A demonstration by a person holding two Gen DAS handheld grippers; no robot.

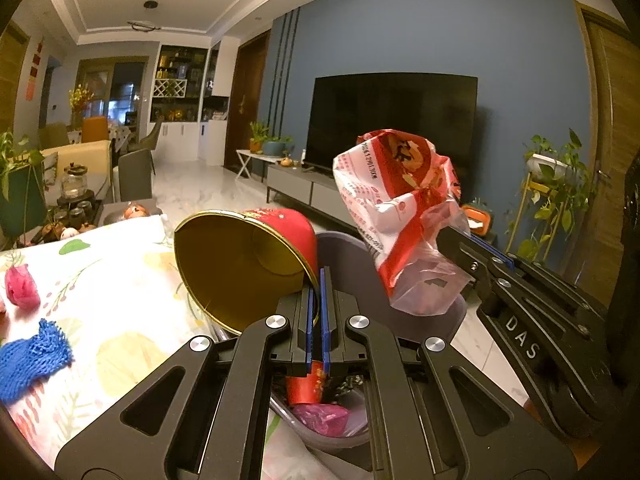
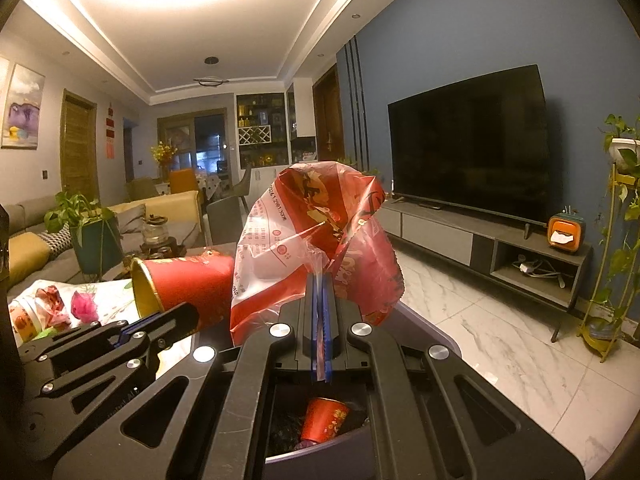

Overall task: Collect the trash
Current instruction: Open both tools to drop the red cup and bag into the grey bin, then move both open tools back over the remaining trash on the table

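drop both pieces into the bin

you have trash in both hands. the left gripper has its jaws clamped on the rim of the cup, which lies tipped on its side with the gold inside facing the left camera. the right gripper has its jaws pinched together on the bag, a crumpled red and white plastic one that stands up above the fingers. both hang over the bin, which sits beside the table and already holds another red cup and some pink scraps.

the bag looks light and may cling to the pads, so lower it well inside the rim before you part the jaws, and give it a moment to fall. tilt the cup mouth-down over the opening and let go low, or it could bounce off the rim. more trash waits on the table: a pink wrapper and a blue net.
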